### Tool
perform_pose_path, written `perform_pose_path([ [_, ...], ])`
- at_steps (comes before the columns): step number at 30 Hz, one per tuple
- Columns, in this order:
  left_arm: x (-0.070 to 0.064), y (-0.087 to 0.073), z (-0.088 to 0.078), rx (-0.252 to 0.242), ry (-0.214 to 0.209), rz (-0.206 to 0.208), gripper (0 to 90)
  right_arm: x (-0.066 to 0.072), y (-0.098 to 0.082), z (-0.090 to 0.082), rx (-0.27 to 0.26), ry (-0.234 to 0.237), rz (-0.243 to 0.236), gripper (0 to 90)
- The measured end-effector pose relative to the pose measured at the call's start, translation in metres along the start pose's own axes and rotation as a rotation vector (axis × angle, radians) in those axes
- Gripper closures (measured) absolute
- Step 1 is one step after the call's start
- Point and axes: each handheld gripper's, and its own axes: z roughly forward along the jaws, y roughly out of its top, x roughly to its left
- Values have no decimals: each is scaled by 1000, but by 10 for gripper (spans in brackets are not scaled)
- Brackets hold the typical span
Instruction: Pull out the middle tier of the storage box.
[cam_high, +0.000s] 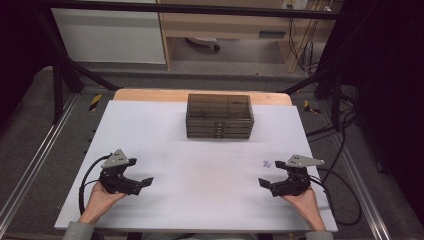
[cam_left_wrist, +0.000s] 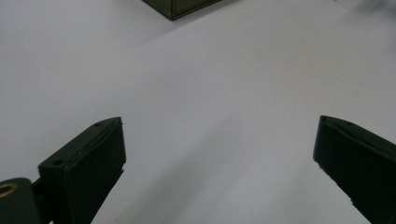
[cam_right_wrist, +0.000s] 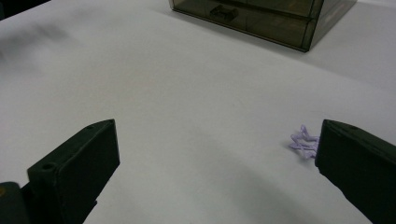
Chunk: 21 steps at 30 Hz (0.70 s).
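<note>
Left gripper (cam_high: 141, 183) resting low on the counter (cam_high: 200, 165), fingers (cam_left_wrist: 88, 163) wide, nothing between. Dark three-drawer box (cam_high: 219, 116) at the far middle, closed. Small purple clip (cam_high: 266, 163) lying just beside the right gripper (cam_high: 268, 182), fingers (cam_right_wrist: 77, 175) wide and empty. Best to swing right toward the clip, straddle it squarely, then close gently to avoid flicking it away.

left gripper (cam_high: 143, 182): black, grey three-cornered top plate, black looped cable | right gripper (cam_high: 267, 182): same build | jaws: blocky, small screw holes | sleeves (cam_high: 80, 230): grey, probably knit
</note>
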Motion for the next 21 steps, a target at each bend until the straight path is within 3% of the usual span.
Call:
perform_pose_path([
  [21, 1, 1, 0, -3, 7, -3, 22, 0, 0, 1, -1, 0, -4, 5],
])
